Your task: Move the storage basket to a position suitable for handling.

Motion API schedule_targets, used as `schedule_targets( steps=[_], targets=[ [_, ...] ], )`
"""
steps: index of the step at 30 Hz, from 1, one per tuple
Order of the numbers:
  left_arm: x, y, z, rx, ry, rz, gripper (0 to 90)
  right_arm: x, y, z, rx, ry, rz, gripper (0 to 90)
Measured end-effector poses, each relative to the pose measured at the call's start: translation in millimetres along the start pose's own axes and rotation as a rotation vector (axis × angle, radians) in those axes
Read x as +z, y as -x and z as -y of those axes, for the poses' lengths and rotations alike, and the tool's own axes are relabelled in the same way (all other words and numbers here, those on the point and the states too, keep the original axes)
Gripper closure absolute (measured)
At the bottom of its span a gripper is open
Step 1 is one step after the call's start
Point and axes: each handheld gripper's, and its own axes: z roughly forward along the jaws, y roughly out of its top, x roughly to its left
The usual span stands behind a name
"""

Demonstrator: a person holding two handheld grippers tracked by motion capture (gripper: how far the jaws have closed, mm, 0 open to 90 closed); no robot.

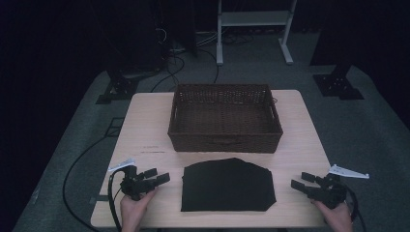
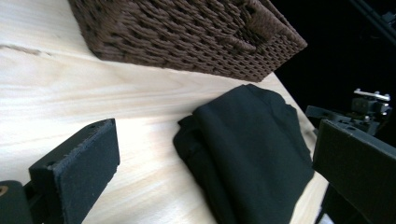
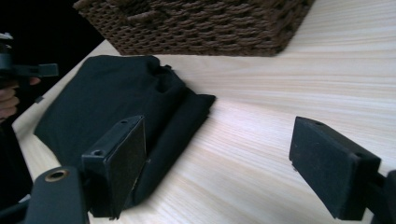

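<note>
the folded black cloth [image 1: 227, 185] is laid flat on the table [image 1: 145, 125] just before the wicker basket [image 1: 225, 142], flanked by the left gripper [image 1: 155, 177] and right gripper [image 1: 300, 182], both held wide and empty, so only 1 layer may be pinched and the fold lost.

Your light wooden table [image 1: 300, 121] carries a brown wicker basket [image 1: 225, 140] beyond your gripper fingers [image 1: 162, 178] and a folded black cloth [image 1: 227, 186] lying flat between both grippers' fingers.
</note>
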Motion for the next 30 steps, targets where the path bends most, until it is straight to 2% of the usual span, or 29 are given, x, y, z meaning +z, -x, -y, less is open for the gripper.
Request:
schedule_targets(
  steps=[2, 5, 7, 10, 13, 14, 15, 19, 20, 22, 27, 30],
  targets=[
    [1.6, 1.4, 1.6, -0.005, 0.002, 0.000, 0.0, 1.0, -1.3, -0.2, 0.002, 0.001, -0.009, 18.1],
    [10.5, 7.2, 5.1, -0.009, -0.024, 0.014, 0.0, 3.7, -8.4, -1.2, 0.005, -0.003, -0.017, 18.2],
    [18.5, 14.0, 5.4, 0.011, -0.045, 0.013, 0.0, 7.4, -13.5, -2.6, 0.000, -0.007, -0.027, 18.1],
    [25.2, 20.5, 7.3, 0.033, -0.052, -0.006, 0.0, 12.1, -19.3, -3.3, 0.013, -0.017, -0.042, 18.1],
    [30.2, 23.1, 9.6, 0.020, -0.066, -0.001, 0.0, 18.6, -24.3, -3.4, 0.014, -0.034, -0.047, 18.2],
    [33.8, 24.4, 11.0, 0.023, -0.088, -0.010, 0.0, 18.6, -24.3, -3.4, 0.014, -0.034, -0.047, 18.2],
    [35.7, 25.3, 11.9, 0.016, -0.094, -0.012, 0.0, 24.7, -26.2, -3.5, 0.021, -0.058, -0.056, 18.2],
    [42.4, 27.7, 15.8, 0.007, -0.116, -0.008, 0.0, 33.4, -29.1, -3.0, 0.046, -0.088, -0.072, 18.2],
    [45.1, 28.8, 17.4, 0.006, -0.134, -0.006, 0.0, 42.2, -32.2, -1.1, 0.050, -0.134, -0.064, 18.2],
    [48.0, 30.6, 19.6, -0.003, -0.143, -0.004, 0.0, 48.0, -33.6, 0.9, 0.060, -0.163, -0.072, 18.3],
    [54.7, 32.8, 22.2, -0.007, -0.167, -0.006, 2.8, 55.0, -35.4, 3.0, 0.095, -0.186, -0.060, 19.3],
    [60.4, 32.5, 24.3, -0.015, -0.183, -0.012, 3.1, 58.0, -36.6, 3.5, 0.094, -0.202, -0.045, 19.4]
  ],
)
